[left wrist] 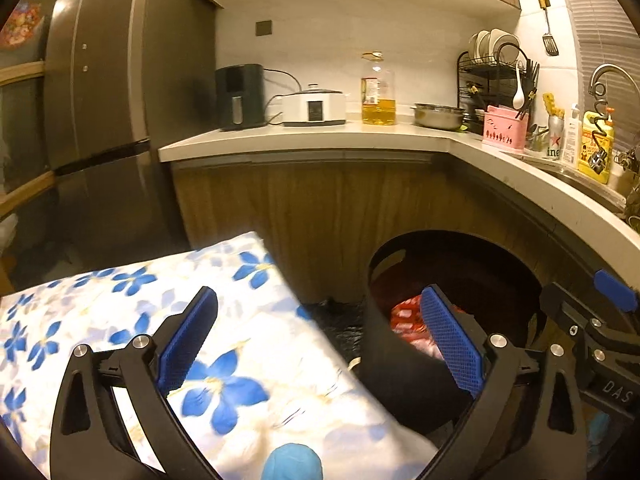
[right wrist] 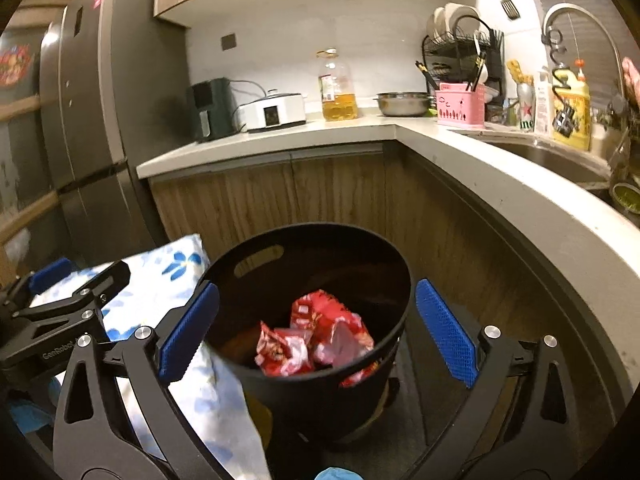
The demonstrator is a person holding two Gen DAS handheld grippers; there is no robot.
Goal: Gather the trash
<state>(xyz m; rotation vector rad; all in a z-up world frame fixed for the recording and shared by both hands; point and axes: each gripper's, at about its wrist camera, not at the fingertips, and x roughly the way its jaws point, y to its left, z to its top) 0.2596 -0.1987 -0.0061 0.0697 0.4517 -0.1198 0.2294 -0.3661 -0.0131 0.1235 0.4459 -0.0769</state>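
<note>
A round black bin with a handle slot stands on the floor by the wooden cabinets. Crumpled red and white wrappers lie inside it. My right gripper hangs open over the bin's near rim, nothing between its blue pads. My left gripper is open too, above the edge of a table with a white cloth with blue flowers; its right pad overlaps the bin and the wrappers in the picture. The other gripper's body shows at the right.
An L-shaped counter bears an air fryer, a white cooker, an oil bottle, a steel bowl, a pink caddy, a dish rack and a sink. A tall fridge stands left. Black plastic lies between table and bin.
</note>
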